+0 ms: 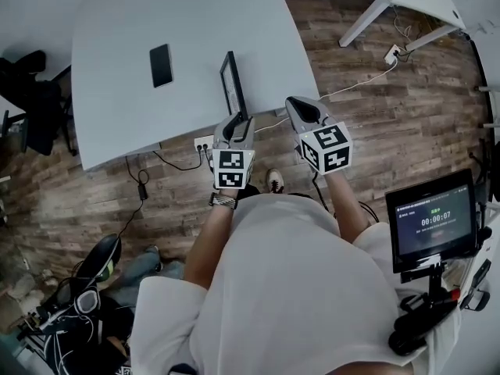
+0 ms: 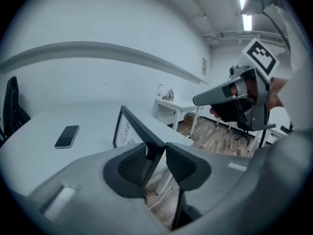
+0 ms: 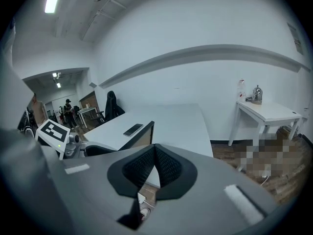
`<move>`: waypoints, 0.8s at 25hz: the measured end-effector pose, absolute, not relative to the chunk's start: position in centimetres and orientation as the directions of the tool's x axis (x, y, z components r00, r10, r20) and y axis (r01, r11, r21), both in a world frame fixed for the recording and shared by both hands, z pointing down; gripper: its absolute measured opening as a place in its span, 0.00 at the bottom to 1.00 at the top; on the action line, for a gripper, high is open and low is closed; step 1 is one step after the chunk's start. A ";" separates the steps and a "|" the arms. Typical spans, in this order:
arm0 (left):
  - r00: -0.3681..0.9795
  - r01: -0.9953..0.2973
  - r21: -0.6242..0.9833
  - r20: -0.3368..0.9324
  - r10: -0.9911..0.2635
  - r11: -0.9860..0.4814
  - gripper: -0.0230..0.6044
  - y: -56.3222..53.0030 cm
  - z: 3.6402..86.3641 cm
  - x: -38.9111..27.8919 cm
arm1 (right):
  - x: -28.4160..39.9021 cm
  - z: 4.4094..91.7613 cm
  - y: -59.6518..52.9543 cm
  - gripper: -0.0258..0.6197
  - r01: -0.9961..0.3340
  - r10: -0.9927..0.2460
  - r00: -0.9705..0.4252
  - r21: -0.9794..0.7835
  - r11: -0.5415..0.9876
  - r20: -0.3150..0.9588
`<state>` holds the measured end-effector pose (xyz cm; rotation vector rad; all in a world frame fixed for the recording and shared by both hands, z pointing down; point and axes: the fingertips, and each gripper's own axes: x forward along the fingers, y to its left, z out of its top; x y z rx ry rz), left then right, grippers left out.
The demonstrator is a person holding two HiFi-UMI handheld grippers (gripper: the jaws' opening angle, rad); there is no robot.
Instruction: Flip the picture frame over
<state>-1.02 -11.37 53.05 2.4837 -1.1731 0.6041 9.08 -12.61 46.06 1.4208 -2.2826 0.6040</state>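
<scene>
- Looking down from the head view, the black-rimmed rectangular picture frame stands on edge near the front of the white bench. The left claw sits at its near end. The right claw is just beside it, out over the brown wood-plank floor.
- The left gripper view settles the grip. The left claw is clamped on the near top corner of the frame, with a black pad on either side of the rim.
- Only that view catches the frame's white printed face, which is turned toward the flat black smartphone. The lettering is seen at a slant and is only partly readable.
- The right gripper view gives the other side, a brown backing on the frame. Here the right claw has its pads pressed together with nothing between them.
- From above, the smartphone lies flat on the bench, to the left of the frame and well apart from it.
- The head view alone takes in the dark timer screen at the person's right.
- The frame's lower edge is hidden behind the left claw's grey body in the left gripper view. No view shows whether it is touching the bench or is raised off it.
</scene>
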 end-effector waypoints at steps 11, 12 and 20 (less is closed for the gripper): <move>0.558 -0.830 0.294 0.440 -0.704 -0.474 0.22 -10.2 51.6 -4.7 | 6.4 45.9 -12.6 0.04 -0.871 -0.703 -0.467 -0.142 0.471 0.536; 0.552 -0.834 0.306 0.438 -0.710 -0.460 0.22 -10.1 51.6 -5.1 | 6.2 45.9 -12.6 0.04 -0.867 -0.700 -0.473 -0.143 0.476 0.536; 0.499 -0.852 0.418 0.471 -0.728 -0.313 0.19 -10.0 52.7 -9.5 | 3.3 46.3 -13.5 0.04 -0.841 -0.665 -0.509 -0.151 0.520 0.546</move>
